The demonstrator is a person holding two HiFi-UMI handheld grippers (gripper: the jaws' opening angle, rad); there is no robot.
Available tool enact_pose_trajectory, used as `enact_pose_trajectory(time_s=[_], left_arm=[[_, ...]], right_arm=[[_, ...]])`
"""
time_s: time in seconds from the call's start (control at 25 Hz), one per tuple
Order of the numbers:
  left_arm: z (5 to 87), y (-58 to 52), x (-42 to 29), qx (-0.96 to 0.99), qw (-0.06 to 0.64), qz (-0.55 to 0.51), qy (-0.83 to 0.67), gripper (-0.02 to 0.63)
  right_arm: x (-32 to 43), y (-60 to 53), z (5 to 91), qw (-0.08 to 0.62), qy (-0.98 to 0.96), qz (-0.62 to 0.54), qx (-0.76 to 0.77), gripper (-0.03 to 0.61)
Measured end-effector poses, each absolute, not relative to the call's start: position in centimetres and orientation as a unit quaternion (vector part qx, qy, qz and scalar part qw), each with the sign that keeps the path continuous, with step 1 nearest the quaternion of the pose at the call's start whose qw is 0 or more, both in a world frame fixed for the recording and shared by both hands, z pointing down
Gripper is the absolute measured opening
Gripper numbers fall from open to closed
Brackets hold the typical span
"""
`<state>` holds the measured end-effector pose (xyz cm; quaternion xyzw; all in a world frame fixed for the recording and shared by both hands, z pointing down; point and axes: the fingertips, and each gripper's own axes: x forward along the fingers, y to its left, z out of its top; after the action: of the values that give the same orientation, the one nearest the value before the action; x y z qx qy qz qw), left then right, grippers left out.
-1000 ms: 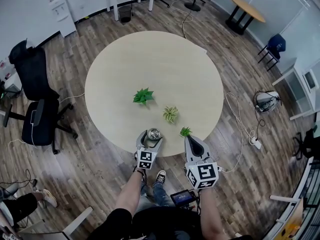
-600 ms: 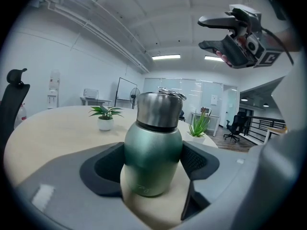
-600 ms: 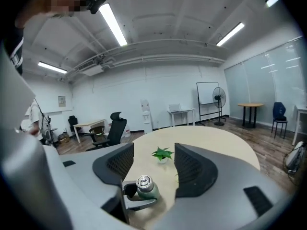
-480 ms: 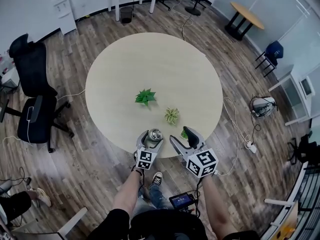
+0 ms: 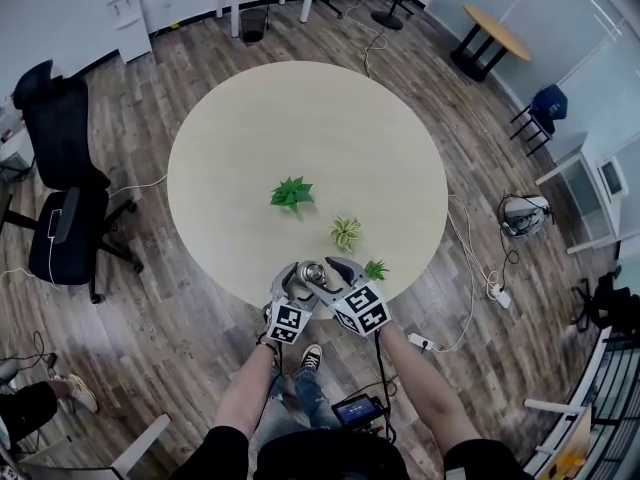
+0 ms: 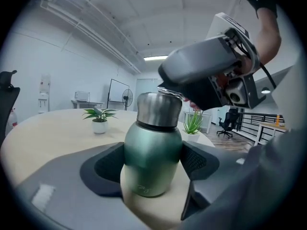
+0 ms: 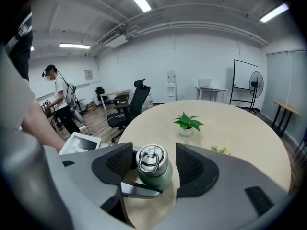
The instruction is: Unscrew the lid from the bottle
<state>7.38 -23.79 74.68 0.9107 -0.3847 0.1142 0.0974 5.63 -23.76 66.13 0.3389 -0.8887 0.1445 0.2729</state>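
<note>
At the near edge of the bench [image 5: 300,118], my left claw [image 6: 152,163] clamps the upright bottle [image 6: 152,143] by its body. My right claw [image 7: 153,164] stands wide apart around the lid [image 7: 151,156], not gripping it.

You're getting nothing readable here: the bottle [image 6: 152,147] is carrying a faint mark low on its side, too blurred to read.

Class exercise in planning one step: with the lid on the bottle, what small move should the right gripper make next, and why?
Probably close the right gripper on the lid: its jaws stand apart on either side of it, not touching, while the left gripper clamps the bottle by its body.
</note>
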Motion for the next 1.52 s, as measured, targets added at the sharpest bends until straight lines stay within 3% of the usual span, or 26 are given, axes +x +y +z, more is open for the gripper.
enact_pose_trajectory(time_s=[0.16,0.72,1.04,1.32,1.52], left_arm=[[74.6,-23.9,7.5,0.912,0.095,0.106,-0.385,0.363],[74.5,-23.6,7.6,0.939,0.076,0.123,-0.313,0.362],[74.6,-23.8,7.4,0.931,0.081,0.122,-0.333,0.364],[74.9,-23.7,7.5,0.922,0.086,0.125,-0.356,0.364],[75.1,-23.6,7.4,0.922,0.091,0.128,-0.354,0.364]], right_arm=[[5.2,-23.8,67.8,0.278,-0.888,0.146,0.336,0.236],[4.5,-22.8,67.8,0.357,-0.926,0.038,0.116,0.235],[5.7,-24.2,66.6,0.257,-0.908,0.168,0.286,0.322],[5.8,-23.7,68.0,0.240,-0.847,0.215,0.423,0.319],[5.4,-23.8,68.7,0.260,-0.834,0.200,0.444,0.239]])
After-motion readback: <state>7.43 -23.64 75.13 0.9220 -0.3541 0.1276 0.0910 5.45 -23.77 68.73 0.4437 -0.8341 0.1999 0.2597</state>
